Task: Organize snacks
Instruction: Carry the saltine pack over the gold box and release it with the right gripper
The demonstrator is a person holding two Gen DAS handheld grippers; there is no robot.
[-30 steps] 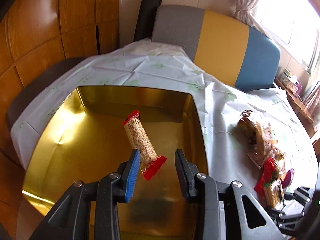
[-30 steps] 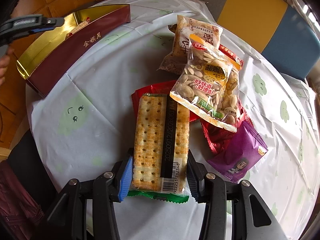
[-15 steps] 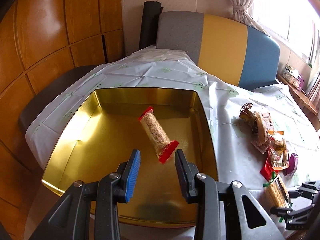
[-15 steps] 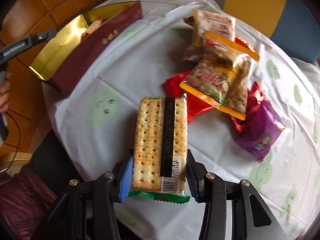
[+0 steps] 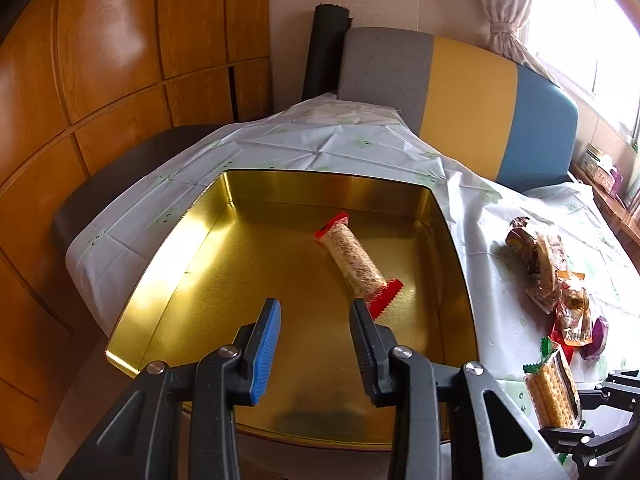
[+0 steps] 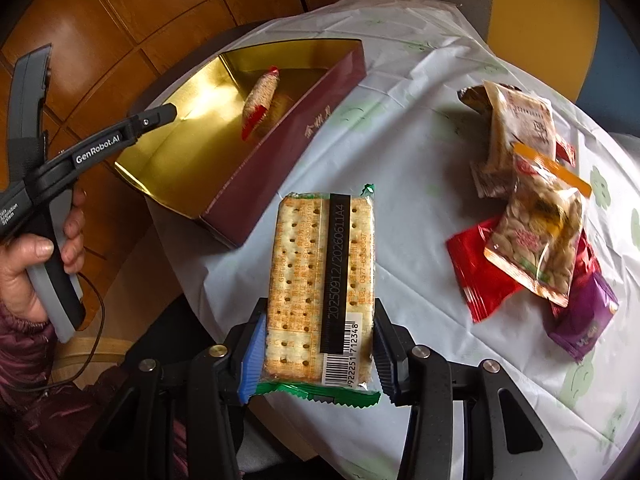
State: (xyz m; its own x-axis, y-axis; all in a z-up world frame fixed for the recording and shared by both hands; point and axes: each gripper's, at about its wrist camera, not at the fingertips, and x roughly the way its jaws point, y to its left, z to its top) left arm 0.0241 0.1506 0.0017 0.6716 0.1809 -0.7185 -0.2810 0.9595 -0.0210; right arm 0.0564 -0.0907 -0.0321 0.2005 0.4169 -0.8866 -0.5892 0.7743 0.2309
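The right gripper [image 6: 318,354] clamps the cracker packet [image 6: 322,280] by its long edges, ready for the gold tin [image 6: 180,168] at ten o'clock, where a sesame bar [image 5: 354,260] already lies, while the left gripper [image 5: 314,342] hangs apart and empty.

A home dining corner: a bench [image 5: 360,148] under a flower-print cloth, a padded seat [image 5: 460,96] in grey, yellow and blue against the wall, wood panelling [image 5: 120,60] beside it, and a tied curtain [image 5: 506,4] at a bright window.

Bright window [image 5: 592,20] daylight, glare on tin [image 5: 180,248], fisheye-warped edges.
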